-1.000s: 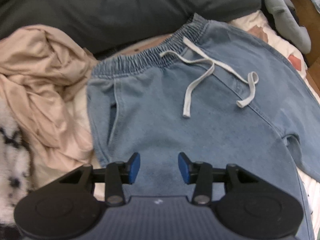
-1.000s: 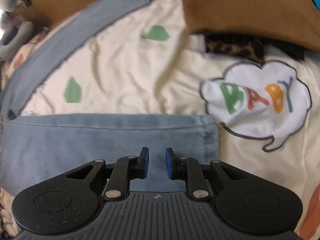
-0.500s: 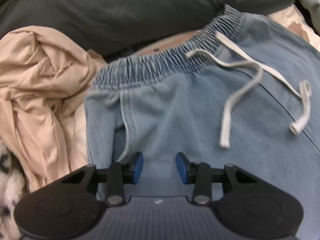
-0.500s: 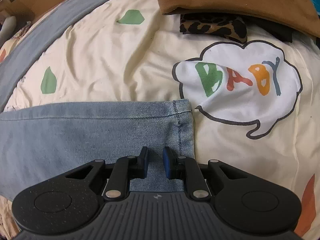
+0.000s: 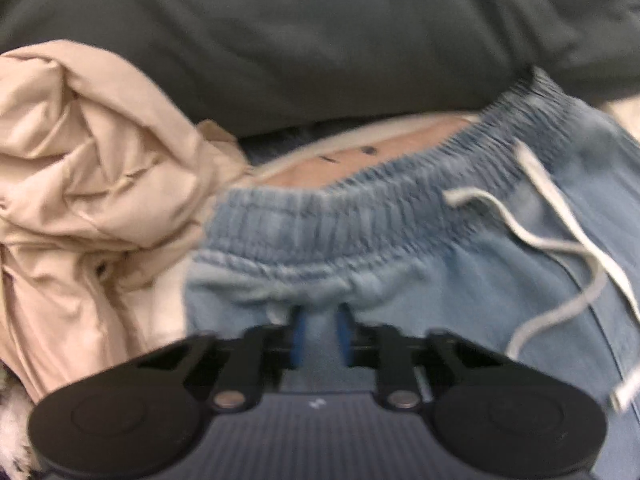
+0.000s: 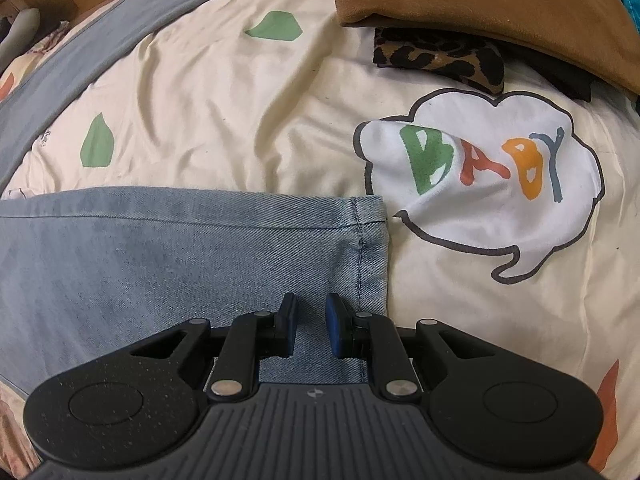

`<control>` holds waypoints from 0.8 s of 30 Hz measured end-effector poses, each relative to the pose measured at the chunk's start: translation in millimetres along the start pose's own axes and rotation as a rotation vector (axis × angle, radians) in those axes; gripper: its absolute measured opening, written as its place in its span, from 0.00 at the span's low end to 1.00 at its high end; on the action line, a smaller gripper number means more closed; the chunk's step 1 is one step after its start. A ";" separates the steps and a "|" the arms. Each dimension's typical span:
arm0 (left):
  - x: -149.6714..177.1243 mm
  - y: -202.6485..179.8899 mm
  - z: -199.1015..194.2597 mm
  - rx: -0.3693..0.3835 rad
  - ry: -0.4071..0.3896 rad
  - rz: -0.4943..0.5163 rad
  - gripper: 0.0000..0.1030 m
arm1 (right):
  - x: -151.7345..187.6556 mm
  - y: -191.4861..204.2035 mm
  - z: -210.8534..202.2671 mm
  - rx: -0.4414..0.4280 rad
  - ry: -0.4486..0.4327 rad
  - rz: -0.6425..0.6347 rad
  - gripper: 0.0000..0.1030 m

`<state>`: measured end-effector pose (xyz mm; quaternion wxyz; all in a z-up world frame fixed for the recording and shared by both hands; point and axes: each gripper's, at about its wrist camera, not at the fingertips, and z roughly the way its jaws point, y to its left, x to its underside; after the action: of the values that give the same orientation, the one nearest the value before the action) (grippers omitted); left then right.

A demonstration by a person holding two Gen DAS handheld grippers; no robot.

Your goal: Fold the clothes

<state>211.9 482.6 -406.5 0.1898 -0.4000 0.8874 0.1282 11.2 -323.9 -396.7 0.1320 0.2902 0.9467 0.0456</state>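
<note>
My left gripper (image 5: 320, 330) is closing on the jeans (image 5: 400, 280) waistband fold; right gripper (image 6: 310, 330) pinches the leg hem (image 6: 370, 248) (both ends anchored for folding).

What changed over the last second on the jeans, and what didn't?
The left gripper moved up the jeans to the elastic waistband; its jaws are closing, bunching denim between them. The right gripper stayed at the leg hem, jaws unchanged.
</note>
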 end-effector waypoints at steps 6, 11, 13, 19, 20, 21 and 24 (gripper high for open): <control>-6.7 -0.6 -10.7 -0.028 0.038 0.030 0.12 | 1.1 -0.3 -1.9 0.004 0.001 0.011 0.21; -5.0 -9.9 -46.7 -0.041 -0.001 0.087 0.34 | -0.5 -1.9 -3.6 0.003 0.002 0.032 0.22; -5.0 -15.9 -61.3 -0.019 -0.014 0.102 0.34 | -1.0 -3.6 -3.2 -0.002 0.002 0.045 0.22; -23.0 -55.8 -88.3 0.102 -0.082 0.126 0.36 | 0.5 -7.0 1.0 -0.025 -0.003 0.053 0.22; -26.4 -64.7 -90.6 0.120 -0.095 0.136 0.36 | 1.2 -8.9 1.4 -0.034 -0.005 0.057 0.22; -30.1 -73.6 -92.8 0.139 -0.107 0.144 0.36 | 1.9 -10.7 1.7 -0.044 -0.007 0.062 0.22; -41.7 -99.0 -98.5 0.192 -0.141 0.144 0.36 | 2.1 -14.3 3.2 -0.061 -0.009 0.068 0.21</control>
<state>289.2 408.7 -307.5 0.2795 -0.3054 0.9064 0.0838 2.8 -334.5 -402.5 0.1435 0.3181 0.9339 0.0777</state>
